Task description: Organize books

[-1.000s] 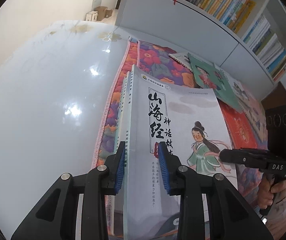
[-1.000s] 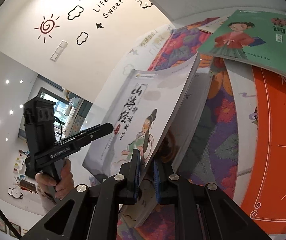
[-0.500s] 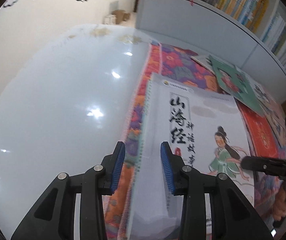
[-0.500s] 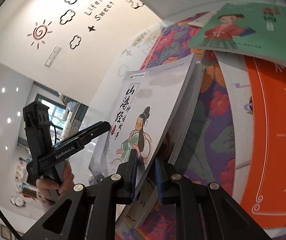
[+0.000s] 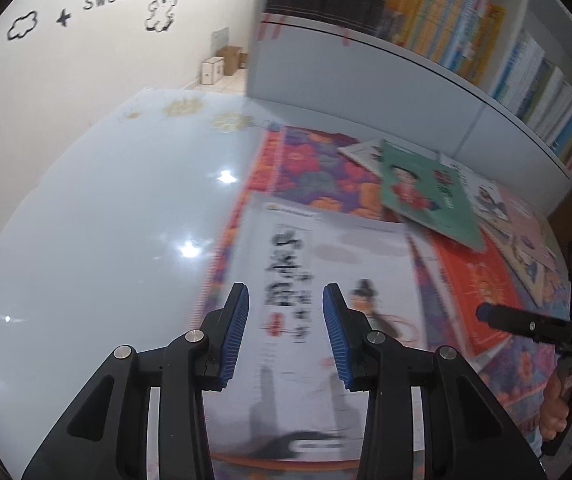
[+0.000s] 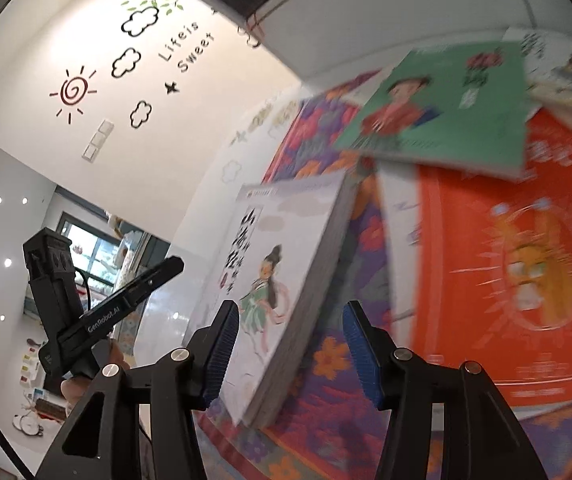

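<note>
Stacking | your left gripper and right gripper — jaws just opening, released | white book lies flat on stack — free to fetch green book.

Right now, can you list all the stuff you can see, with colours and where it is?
white book: one, white cover with a drawn figure in green, lying on the flowery cloth on top of another book, in front of both grippers
green book: one, green cover, resting on the other books farther back
orange book: one, orange-red, flat under the green book
flowery cloth: one, purple and orange, under the books
table: one, glossy white, left of the cloth
bookshelf: one, white, full of upright books, behind the table
cardboard boxes: a few, brown and white, on the floor by the wall
left gripper: black with blue pads, open above the white book
right gripper: black with blue pads, open around the white book's edge
</note>
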### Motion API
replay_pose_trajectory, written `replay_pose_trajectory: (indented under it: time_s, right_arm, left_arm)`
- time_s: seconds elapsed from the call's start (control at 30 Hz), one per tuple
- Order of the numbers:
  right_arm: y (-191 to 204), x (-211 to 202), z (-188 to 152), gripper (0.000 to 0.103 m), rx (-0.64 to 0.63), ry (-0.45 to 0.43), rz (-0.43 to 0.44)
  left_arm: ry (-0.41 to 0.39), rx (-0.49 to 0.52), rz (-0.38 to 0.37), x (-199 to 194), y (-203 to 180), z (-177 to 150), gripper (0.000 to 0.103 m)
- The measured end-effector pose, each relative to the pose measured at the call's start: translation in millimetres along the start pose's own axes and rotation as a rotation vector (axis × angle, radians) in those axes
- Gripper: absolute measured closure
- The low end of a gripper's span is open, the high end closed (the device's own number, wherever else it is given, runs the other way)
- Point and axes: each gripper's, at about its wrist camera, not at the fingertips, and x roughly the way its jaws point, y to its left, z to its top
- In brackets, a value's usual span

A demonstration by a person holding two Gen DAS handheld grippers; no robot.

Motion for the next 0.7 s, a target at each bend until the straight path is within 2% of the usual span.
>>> replay_pose_trajectory:
  time_s: [0.2,0.4,0.57,0.63,0.7]
  right_arm:
    - [-44,-48,4,0.051,0.046,-0.076,-0.055]
    - [-94,-89,0,0.051,0.080,-0.135,-0.162]
    - [-129,-108,-8,0.051,0.089,-0.146,-0.219]
    - [-137,-109,-11,0.051,0.095,-0.140,-0.210]
    - [-144,-107,-14,0.051,0.091,-0.135,-0.182]
  left_arm:
    - [0.031,0.082,-0.059,19,-72,-3,0.067]
    - [0.089,0.143,-0.108,53,-145,-13,0.067]
    - [0.133,0.158,-0.073,83,-181,-24,0.067]
    - [0.142,0.138,-0.052,93,-187,-26,0.067]
    - [0.112,0.140,-0.034,94,-192,-28,0.067]
